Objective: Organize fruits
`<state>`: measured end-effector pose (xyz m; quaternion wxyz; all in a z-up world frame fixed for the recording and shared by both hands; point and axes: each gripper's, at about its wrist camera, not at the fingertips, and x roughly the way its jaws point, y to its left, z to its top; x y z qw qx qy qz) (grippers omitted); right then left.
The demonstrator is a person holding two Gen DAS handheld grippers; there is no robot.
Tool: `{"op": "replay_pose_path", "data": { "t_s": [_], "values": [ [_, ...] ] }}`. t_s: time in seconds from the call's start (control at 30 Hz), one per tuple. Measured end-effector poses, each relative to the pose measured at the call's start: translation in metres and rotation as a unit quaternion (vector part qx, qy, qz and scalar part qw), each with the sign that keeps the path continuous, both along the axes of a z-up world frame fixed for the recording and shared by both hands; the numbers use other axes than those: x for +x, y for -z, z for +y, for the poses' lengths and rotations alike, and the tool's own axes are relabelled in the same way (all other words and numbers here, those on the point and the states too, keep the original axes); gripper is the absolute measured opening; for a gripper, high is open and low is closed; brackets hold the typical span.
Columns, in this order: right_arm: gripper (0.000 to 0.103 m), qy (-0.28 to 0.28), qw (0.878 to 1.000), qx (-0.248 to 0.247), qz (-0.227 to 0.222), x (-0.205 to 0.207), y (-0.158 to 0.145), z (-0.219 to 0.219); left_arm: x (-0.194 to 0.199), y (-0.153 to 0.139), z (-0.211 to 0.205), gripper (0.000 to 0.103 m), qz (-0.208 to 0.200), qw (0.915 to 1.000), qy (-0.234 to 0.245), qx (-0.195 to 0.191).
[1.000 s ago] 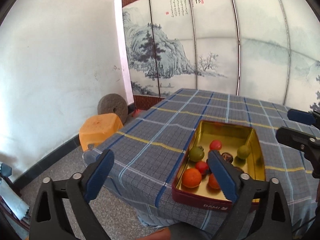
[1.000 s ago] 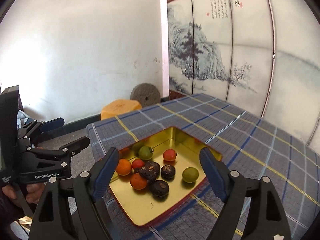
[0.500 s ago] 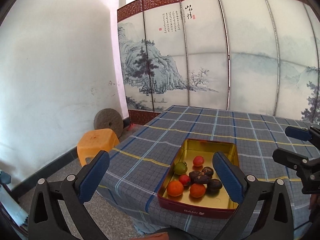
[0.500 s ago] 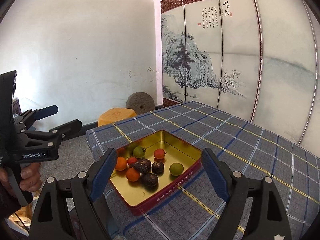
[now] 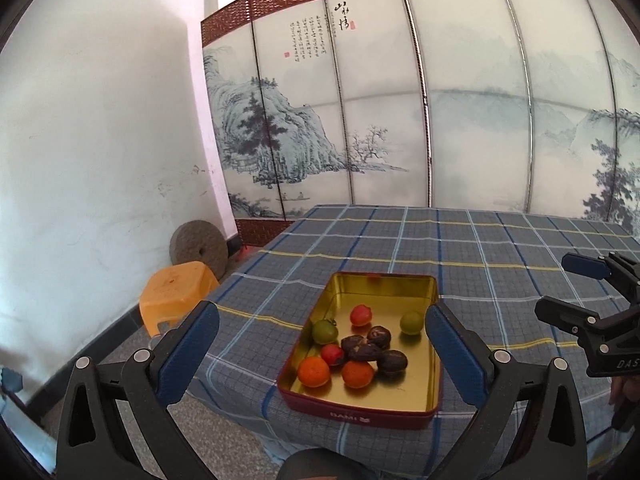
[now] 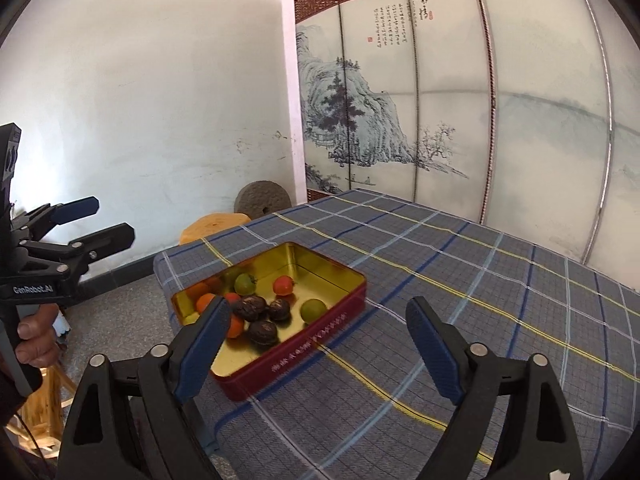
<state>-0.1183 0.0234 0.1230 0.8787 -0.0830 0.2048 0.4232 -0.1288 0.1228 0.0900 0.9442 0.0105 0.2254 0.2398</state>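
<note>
A red tin with a gold inside (image 5: pixel 437 360) (image 6: pixel 344 276) sits near the corner of the plaid table. In it lie two orange fruits (image 5: pixel 314 372) (image 6: pixel 205 302), small red fruits (image 5: pixel 361 315) (image 6: pixel 283 285), green fruits (image 5: pixel 411 322) (image 6: pixel 313 310) and several dark wrinkled fruits (image 5: pixel 362 348) (image 6: pixel 262 332). My left gripper (image 5: pixel 320 354) is open and empty, held back above the tin's near side; it also shows in the right wrist view (image 6: pixel 96 220). My right gripper (image 6: pixel 316 350) is open and empty, to the right of the tin; it also shows in the left wrist view (image 5: pixel 568 288).
The blue plaid tablecloth (image 5: pixel 480 248) (image 6: pixel 480 280) covers the table. An orange plastic stool (image 5: pixel 176 292) (image 6: pixel 216 226) and a round millstone (image 5: pixel 198 242) (image 6: pixel 262 198) stand on the floor by the white wall. A painted folding screen (image 5: pixel 400 120) stands behind the table.
Both grippers have pulled back and up from the tin, so it looks smaller and farther away. Both stay open and empty. The fruits have not moved.
</note>
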Motion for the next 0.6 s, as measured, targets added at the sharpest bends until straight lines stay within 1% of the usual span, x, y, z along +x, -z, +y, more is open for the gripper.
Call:
{"op": "replay_pose_path", "data": {
  "t_s": [0.07,0.17,0.3,0.43,0.53,0.6],
  "values": [
    [0.091,0.009,1.000,-0.002,0.002,0.009,0.004,-0.011,0.005,0.000,-0.004,0.102,0.007,0.9999,0.007,-0.004],
    [0.091,0.034,0.999,-0.023,0.003,0.029,0.014,-0.029,0.011,-0.001,-0.008,0.102,0.011,0.9998,0.007,-0.011],
    [0.092,0.086,0.994,-0.060,0.016,0.073,0.031,-0.063,0.022,-0.002,-0.015,0.102,0.020,0.9998,0.002,-0.010],
    [0.092,0.151,0.981,-0.107,0.056,0.131,0.060,-0.107,0.027,-0.002,-0.022,0.102,0.021,0.9998,-0.001,-0.004],
    [0.092,0.192,0.968,-0.128,0.098,0.170,0.082,-0.142,0.032,-0.002,-0.028,0.102,0.032,0.9995,-0.004,0.006],
    [0.092,0.217,0.958,-0.142,0.120,0.190,0.094,-0.160,0.036,-0.002,-0.031,0.102,0.037,0.9993,-0.004,0.005]
  ]
}}
